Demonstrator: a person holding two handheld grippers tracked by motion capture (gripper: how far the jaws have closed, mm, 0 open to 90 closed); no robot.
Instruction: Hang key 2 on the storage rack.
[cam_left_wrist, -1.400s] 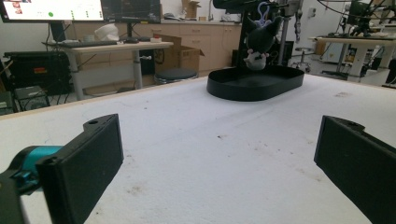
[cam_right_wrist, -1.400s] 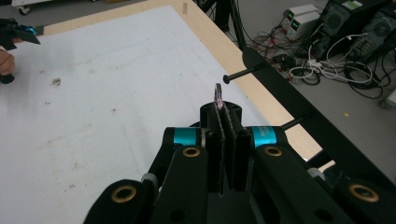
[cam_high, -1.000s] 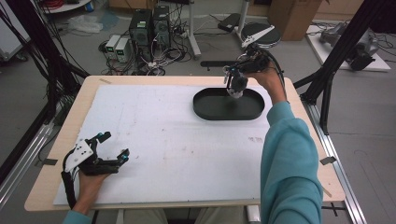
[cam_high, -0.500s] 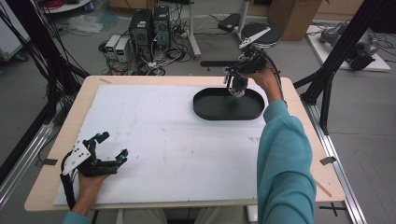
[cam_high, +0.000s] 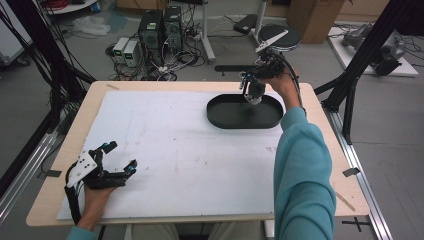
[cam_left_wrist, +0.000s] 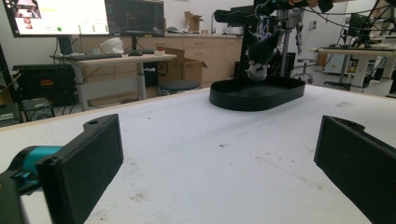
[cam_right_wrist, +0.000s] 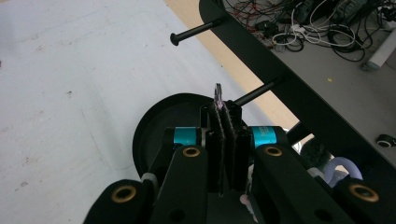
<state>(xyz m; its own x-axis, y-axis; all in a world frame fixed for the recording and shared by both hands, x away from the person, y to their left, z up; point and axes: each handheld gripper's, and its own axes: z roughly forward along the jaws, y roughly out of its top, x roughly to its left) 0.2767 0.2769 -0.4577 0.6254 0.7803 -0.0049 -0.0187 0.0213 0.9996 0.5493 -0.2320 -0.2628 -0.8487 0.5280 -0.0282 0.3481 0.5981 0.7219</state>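
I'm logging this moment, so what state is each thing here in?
Left claw: open, low over the white sheet, holding nothing.
Right claw: shut on the plush toy.
Plush toy: dangling above the tray, apart from its floor.
Tray: flat on the sheet, nothing lying in it.

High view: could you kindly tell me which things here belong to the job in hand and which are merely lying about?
In the job:
- right gripper, shut on the plush toy
- black oval tray beneath the toy

Lying about:
- left gripper, open on the white mat
- computers and cables on the floor
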